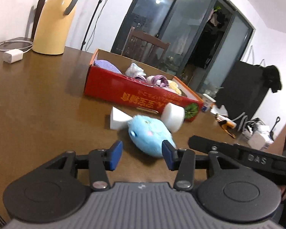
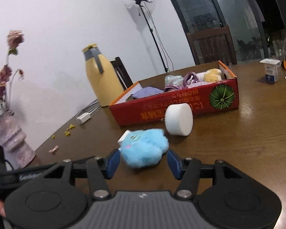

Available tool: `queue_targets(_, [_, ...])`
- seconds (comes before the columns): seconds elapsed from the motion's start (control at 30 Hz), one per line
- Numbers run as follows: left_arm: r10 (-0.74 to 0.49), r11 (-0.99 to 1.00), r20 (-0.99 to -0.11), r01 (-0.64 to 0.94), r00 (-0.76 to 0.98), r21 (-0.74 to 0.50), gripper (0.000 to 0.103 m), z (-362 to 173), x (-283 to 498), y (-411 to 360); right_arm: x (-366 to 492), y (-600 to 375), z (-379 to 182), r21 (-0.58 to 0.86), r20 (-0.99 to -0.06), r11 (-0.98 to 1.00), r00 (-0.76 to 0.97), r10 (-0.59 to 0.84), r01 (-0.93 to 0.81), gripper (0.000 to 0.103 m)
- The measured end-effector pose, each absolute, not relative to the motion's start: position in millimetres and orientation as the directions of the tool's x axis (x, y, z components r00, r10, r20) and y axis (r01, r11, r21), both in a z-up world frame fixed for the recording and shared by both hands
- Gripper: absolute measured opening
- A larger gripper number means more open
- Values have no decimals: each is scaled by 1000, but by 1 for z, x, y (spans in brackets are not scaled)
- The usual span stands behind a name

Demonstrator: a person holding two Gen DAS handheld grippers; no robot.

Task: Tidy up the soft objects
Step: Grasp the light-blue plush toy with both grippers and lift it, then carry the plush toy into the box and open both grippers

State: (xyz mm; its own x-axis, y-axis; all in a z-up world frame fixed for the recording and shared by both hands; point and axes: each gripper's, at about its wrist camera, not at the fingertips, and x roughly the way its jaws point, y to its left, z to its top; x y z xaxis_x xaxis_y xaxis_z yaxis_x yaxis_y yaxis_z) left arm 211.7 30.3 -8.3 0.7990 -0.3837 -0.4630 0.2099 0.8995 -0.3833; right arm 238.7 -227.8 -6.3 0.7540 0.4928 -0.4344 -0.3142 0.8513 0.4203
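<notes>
A fluffy light-blue plush toy [image 1: 150,135] lies on the brown table [image 1: 47,105]. My left gripper [image 1: 142,157] is open just in front of it, the right pad overlapping the toy's near end. In the right wrist view the plush toy [image 2: 145,148] sits between the blue pads of my open right gripper [image 2: 144,163], with no squeeze visible. Behind it are a white foam cylinder [image 2: 179,119] and a white foam block [image 2: 124,138]. A red cardboard box [image 2: 173,105] beyond them holds purple, pale and yellow soft items.
A yellow thermos jug [image 2: 101,76] and a white charger [image 2: 83,118] with its cable stand at the back left. A vase of flowers [image 2: 13,143] is at the near left, a yogurt cup [image 2: 270,70] far right. Chairs stand behind the table.
</notes>
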Motion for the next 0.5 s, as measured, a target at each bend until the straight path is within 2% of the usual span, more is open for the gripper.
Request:
queue_targets(0.27, [-434,866,-489,200,757,-459,52,-32,265,20,315,-217,-32,499,-476,821,704,528,-278,55])
queue_targets(0.3, [-447,855,-489,199,749,-478,51,-34,269,20,319,-216,-34,507,-480,816,696,534,-277,54])
queue_targets(0.37, [-486,832,-477,220,733,-510,40,-36,275,22,322,-217,-38,531,-471,799,686,555,-282,52])
queue_targets(0.43, [-506,817,-476,224,719,-531,37,-38,276,24,322,-219,-40,558,-459,777,671,582,-292,44])
queue_targets(0.5, [-510,815,-477,224,716,-535,36,-38,271,23,316,-221,-40,559,-458,774,667,587,-298,41])
